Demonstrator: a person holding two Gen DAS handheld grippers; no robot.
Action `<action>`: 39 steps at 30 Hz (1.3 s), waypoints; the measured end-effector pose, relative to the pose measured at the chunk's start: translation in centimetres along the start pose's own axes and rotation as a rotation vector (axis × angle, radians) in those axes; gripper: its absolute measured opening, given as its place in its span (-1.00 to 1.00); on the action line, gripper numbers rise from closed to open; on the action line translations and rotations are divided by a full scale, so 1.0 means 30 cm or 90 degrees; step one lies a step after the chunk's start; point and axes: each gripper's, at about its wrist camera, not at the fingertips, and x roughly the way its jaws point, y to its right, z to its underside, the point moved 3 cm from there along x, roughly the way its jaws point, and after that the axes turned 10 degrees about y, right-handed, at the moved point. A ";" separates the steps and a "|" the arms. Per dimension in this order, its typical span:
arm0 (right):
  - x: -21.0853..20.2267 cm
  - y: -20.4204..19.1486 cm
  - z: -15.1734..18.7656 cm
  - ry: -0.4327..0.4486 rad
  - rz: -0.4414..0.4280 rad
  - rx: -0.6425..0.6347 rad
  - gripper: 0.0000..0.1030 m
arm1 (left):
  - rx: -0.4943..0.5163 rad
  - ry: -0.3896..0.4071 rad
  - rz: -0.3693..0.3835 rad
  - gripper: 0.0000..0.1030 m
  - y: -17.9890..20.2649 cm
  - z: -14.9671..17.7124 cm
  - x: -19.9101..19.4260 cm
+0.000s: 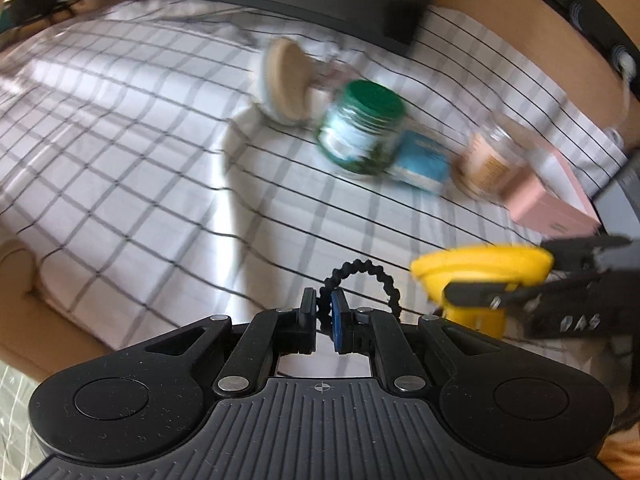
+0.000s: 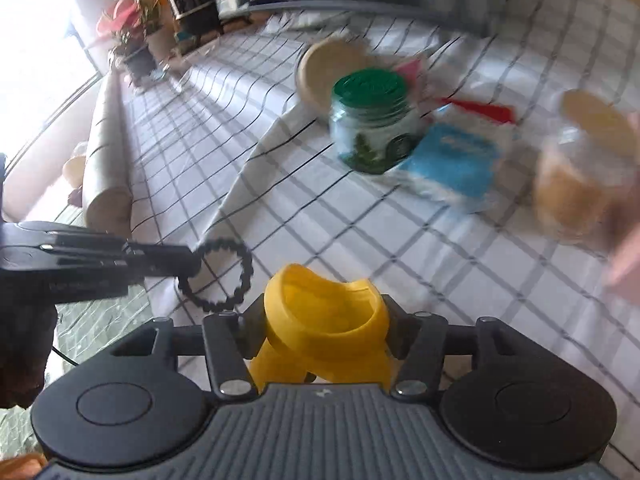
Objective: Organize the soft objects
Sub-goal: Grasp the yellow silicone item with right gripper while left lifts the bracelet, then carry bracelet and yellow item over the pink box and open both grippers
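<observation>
Two grippers are working over the checked tablecloth (image 1: 120,152), each carrying one soft thing. The left gripper (image 1: 323,318) is pinching its jaws narrow on a single black beaded ring (image 1: 362,276), which is looping up from between the pads; from the right wrist view that same ring (image 2: 218,276) is hanging off the fingers, just above the cloth. The right gripper (image 2: 322,334) is squeezing one yellow soft cup (image 2: 326,320), its rim buckling inward between the pads. From the left wrist view the cup (image 1: 480,270) is sitting to the right of the ring, near it but apart.

Counting what is lying ahead: one green-lidded jar (image 2: 372,120) is standing in the middle of the cloth, one blue packet (image 2: 456,160) is lying just beside it, touching its base as far as the blur allows. One round tan lid (image 2: 328,72) is leaning behind the jar. One glass jar with tan contents (image 2: 576,176) is blurring at the right. A single pink box (image 1: 548,200) is showing in the left wrist view, next to that jar. Something red (image 2: 480,110) is peeking behind the packet, too smeared to name.

A potted plant (image 2: 136,44) is sitting far off by the bright window.
</observation>
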 end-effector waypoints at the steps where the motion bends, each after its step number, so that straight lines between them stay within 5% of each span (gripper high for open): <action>1: -0.035 0.016 0.006 0.006 0.010 0.000 0.07 | 0.012 -0.006 0.014 -0.81 0.028 0.002 0.005; 10: -0.362 0.247 0.095 0.047 0.158 0.066 0.07 | 0.121 -0.044 0.175 -0.81 0.390 -0.020 0.089; 17: -0.596 0.390 0.026 0.121 0.308 0.060 0.07 | 0.218 0.024 0.279 -0.81 0.694 -0.191 0.108; 30: -0.841 0.546 -0.318 0.308 0.380 0.084 0.07 | 0.251 0.162 0.309 -0.81 0.971 -0.644 0.082; 35: -0.844 0.645 -0.380 0.357 0.391 0.145 0.08 | 0.235 0.153 0.304 -0.81 1.028 -0.709 0.162; 39: -0.789 0.728 -0.364 0.361 0.398 0.185 0.08 | 0.213 0.095 0.299 -0.81 1.054 -0.675 0.317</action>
